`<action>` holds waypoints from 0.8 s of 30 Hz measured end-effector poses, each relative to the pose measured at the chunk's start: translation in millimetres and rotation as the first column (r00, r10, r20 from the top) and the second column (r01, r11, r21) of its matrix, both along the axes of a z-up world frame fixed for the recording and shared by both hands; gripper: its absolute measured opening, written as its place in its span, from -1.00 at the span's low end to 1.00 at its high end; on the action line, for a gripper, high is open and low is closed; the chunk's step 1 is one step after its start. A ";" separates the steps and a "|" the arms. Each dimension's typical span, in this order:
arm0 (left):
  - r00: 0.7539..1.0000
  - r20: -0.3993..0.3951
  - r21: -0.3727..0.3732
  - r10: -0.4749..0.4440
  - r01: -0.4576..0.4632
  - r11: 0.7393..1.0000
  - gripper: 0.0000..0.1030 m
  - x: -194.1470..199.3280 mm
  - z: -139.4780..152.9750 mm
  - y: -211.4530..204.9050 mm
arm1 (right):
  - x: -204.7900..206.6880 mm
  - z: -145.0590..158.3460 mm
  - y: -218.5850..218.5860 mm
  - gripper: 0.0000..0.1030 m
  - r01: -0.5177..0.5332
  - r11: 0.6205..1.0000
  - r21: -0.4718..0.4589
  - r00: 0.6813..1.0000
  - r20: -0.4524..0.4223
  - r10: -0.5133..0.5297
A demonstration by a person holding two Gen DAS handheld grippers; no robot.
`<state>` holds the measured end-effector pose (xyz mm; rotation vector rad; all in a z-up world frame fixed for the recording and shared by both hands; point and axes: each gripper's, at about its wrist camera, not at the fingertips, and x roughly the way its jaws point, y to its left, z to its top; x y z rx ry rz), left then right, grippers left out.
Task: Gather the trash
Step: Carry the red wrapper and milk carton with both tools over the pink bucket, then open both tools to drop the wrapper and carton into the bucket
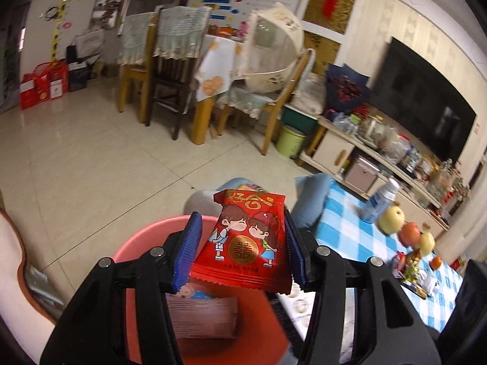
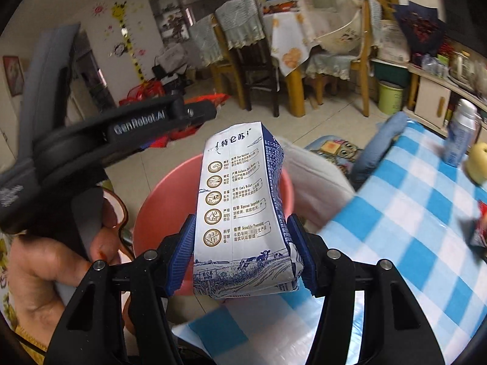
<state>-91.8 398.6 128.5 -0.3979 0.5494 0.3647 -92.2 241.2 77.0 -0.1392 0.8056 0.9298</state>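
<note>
Left tool [image 1: 242, 243] clamping red snack packet [image 1: 246, 240], right tool [image 2: 240, 249] clamping milk carton [image 2: 240, 213], both above pink bin [image 2: 158, 200]

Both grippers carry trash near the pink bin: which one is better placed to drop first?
Left, probably. The left gripper holds the red snack packet directly above the pink bin; the right gripper's milk carton sits nearer the rim.

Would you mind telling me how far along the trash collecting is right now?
Done: some packaging already lies in the pink bin. In hand: the left tongs grip a red snack wrapper above it; the right tongs grip a crumpled milk carton. Left: dropping both, then the wrappers on the checked tablecloth.
</note>
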 end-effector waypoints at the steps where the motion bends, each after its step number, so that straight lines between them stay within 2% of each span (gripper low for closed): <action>1: 1.000 -0.009 0.005 0.007 -0.007 1.000 0.11 0.4 -1.1 1.8 | 0.2 -3.4 5.8 0.26 0.001 1.000 -0.014 1.000 0.007 -0.001; 2: 1.000 -0.020 0.016 0.023 -0.022 1.000 0.34 1.4 -2.1 3.4 | 0.2 -7.6 10.2 0.38 0.018 0.999 -0.029 1.000 0.016 -0.018; 3: 0.999 -0.026 0.022 0.038 -0.037 0.999 0.48 1.8 -2.7 4.8 | -0.1 -10.0 12.0 0.59 0.033 0.999 -0.027 0.999 0.017 -0.033; 4: 0.999 -0.029 0.022 0.046 -0.045 0.999 0.64 1.2 -3.2 6.2 | 0.3 -12.1 10.7 0.61 0.048 0.999 -0.020 0.999 0.010 -0.048; 5: 0.998 -0.026 0.016 0.057 -0.056 0.998 0.69 -0.2 -3.2 8.8 | 1.5 -14.7 7.2 0.61 0.067 0.998 -0.006 0.998 -0.004 -0.067; 8: 0.997 -0.014 -0.010 0.076 -0.076 0.997 0.76 -1.9 -2.7 12.4 | 3.8 -15.8 -10.8 0.75 0.132 0.991 0.006 0.991 0.015 -0.132; 10: 0.997 -0.012 -0.028 0.083 -0.083 0.996 0.81 -2.7 -3.7 11.7 | 3.3 -16.0 -23.4 0.75 0.168 0.986 0.002 0.985 0.039 -0.168; 15: 0.999 -0.016 -0.045 0.032 -0.032 0.998 0.82 5.6 -5.8 0.0 | 3.9 -18.6 -48.0 0.75 0.215 0.976 -0.011 0.976 0.041 -0.215; 20: 0.999 0.028 -0.063 -0.031 0.033 0.997 0.82 10.0 -5.8 -16.8 | 0.5 -22.0 -73.6 0.75 0.240 0.970 -0.026 0.969 0.062 -0.238; 24: 0.999 0.017 -0.054 -0.048 0.049 0.997 0.82 17.6 -7.2 -28.6 | -1.0 -22.7 -90.5 0.75 0.260 0.965 -0.021 0.964 0.066 -0.258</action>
